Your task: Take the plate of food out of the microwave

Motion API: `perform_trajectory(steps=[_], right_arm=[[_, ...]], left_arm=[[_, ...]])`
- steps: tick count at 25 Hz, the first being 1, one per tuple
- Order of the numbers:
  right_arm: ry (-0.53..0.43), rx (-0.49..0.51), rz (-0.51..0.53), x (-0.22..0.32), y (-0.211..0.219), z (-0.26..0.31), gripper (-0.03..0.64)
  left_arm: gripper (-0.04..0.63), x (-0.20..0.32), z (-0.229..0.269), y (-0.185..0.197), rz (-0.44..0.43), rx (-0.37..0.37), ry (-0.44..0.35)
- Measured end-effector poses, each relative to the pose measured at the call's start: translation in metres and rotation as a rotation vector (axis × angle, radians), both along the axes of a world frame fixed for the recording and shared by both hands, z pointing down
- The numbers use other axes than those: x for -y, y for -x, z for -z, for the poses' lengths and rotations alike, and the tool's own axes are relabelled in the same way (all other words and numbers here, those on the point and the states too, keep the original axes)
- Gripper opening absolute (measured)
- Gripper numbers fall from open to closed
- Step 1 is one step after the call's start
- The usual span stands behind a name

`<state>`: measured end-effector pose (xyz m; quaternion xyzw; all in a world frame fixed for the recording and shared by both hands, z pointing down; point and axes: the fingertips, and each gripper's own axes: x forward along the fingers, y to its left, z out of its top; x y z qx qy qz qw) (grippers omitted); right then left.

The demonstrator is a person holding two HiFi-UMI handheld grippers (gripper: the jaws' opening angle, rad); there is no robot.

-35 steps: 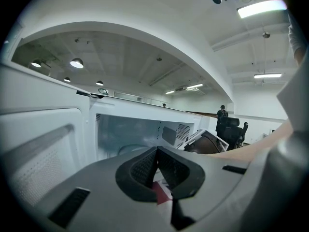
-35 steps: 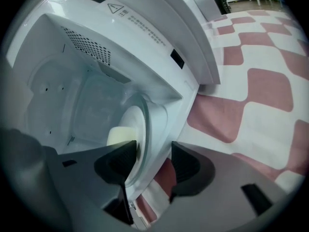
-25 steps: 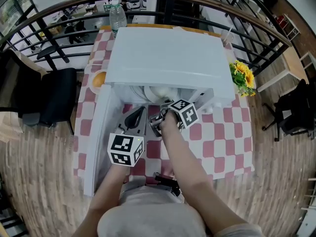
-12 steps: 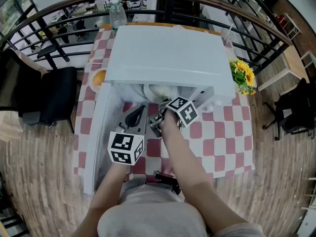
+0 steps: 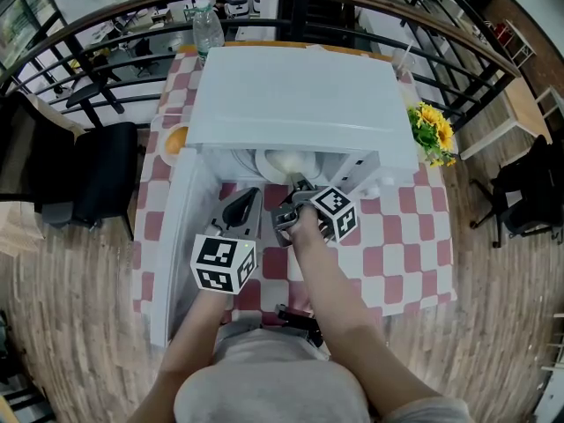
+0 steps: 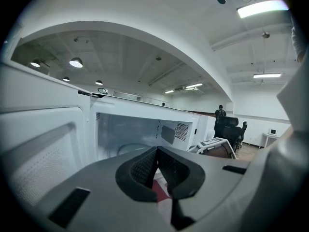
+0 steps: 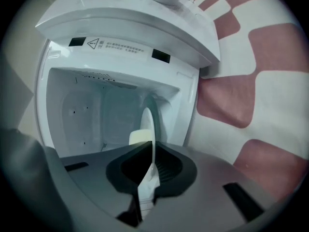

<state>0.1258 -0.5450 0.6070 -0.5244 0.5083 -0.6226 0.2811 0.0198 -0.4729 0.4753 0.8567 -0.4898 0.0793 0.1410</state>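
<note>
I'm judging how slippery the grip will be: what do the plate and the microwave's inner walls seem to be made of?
The plate looks like glazed ceramic, possibly melamine: it is white and thin-rimmed, with a glossy highlight along its edge. The microwave's inner walls look like painted sheet metal: smooth satin white, with small punched holes.

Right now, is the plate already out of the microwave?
No: in the right gripper view the plate sits inside the microwave cavity, its rim clamped by the right gripper.
</note>
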Motion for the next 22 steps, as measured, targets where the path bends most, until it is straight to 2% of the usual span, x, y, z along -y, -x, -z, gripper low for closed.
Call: perform_trajectory(steps=[9,22], right_arm=[[-0.074,0.064,-0.035,-0.004,-0.005,0.001,0.034],[-0.103,0.067,-0.025,-0.026,-0.010,0.013,0.035]], left_arm=[[0.002,-0.002,0.001,-0.002,-0.014,-0.007,0.001],[0.002,-0.015,0.005,-0.008,-0.023,-0.010,-0.011]])
